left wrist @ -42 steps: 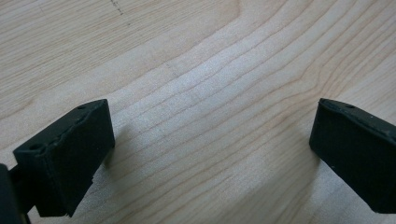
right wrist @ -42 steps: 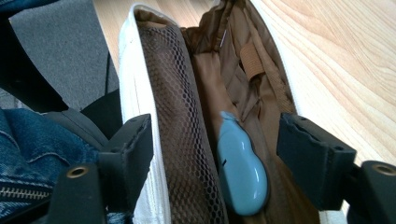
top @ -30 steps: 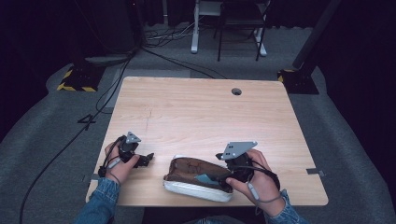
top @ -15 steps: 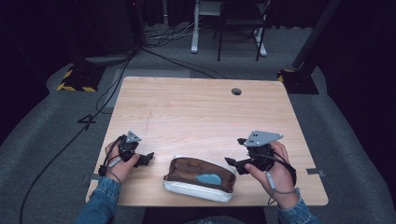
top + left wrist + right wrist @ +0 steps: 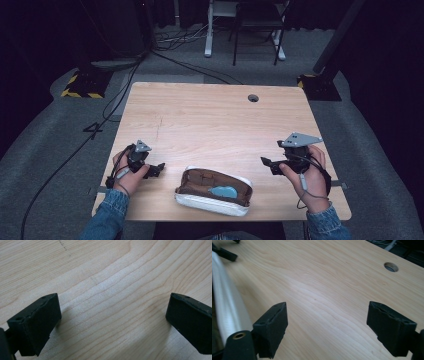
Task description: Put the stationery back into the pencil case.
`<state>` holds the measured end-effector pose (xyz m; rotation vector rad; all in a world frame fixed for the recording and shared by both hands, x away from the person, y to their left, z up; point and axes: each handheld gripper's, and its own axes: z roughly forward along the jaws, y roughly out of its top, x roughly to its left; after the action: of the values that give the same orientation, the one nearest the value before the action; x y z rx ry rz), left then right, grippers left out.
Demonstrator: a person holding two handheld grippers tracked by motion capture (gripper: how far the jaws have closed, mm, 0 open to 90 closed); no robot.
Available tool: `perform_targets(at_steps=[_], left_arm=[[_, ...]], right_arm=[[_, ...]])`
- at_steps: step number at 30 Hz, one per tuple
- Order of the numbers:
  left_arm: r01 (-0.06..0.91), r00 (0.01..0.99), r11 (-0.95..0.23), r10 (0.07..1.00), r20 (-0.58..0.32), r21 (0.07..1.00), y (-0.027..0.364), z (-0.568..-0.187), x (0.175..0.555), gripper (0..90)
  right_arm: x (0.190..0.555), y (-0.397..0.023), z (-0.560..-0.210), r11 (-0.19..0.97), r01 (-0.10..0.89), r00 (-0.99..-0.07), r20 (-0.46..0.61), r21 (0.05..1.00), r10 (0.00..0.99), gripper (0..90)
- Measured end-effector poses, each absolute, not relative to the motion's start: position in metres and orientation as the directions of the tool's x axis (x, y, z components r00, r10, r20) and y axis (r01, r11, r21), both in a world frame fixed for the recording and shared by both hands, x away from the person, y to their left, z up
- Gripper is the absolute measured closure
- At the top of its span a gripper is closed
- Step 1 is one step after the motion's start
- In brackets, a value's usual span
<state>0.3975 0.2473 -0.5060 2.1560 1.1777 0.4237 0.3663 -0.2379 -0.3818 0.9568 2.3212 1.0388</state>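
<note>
A white pouch [image 5: 212, 192] with a brown lining lies unzipped near the front edge of the table [image 5: 210, 120], between the two grippers. Inside it a light blue object [image 5: 223, 191] is seen, too small to be identified, possibly a soft case or pad. The pouch's deeper contents are hidden by its raised rim. In the right gripper view only a blurred white strip of the pouch [image 5: 227, 305] is caught, cut off at the left edge. The right gripper [image 5: 266, 162] is held well apart from the pouch, its jaws having just been opening, spread wide with nothing between them. The left gripper [image 5: 159, 167] is likewise held wide over bare wood, gripping nothing.
</note>
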Motion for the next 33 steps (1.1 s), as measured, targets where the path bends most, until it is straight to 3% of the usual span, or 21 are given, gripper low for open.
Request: perform_targets(at_steps=[19,33], left_arm=[[0.631,0.547,-0.396,0.837,-0.021,0.667,0.247,-0.506,0.398,0.2],[0.630,0.549,-0.398,0.835,-0.020,0.666,0.247,-0.506,0.398,0.2]], right_arm=[[0.401,-0.299,-0.450,0.366,0.525,-0.537,-0.035,0.768,0.843,17.0],[0.410,-0.316,-0.490,0.335,0.560,-0.486,-0.028,0.758,0.874,16.7]])
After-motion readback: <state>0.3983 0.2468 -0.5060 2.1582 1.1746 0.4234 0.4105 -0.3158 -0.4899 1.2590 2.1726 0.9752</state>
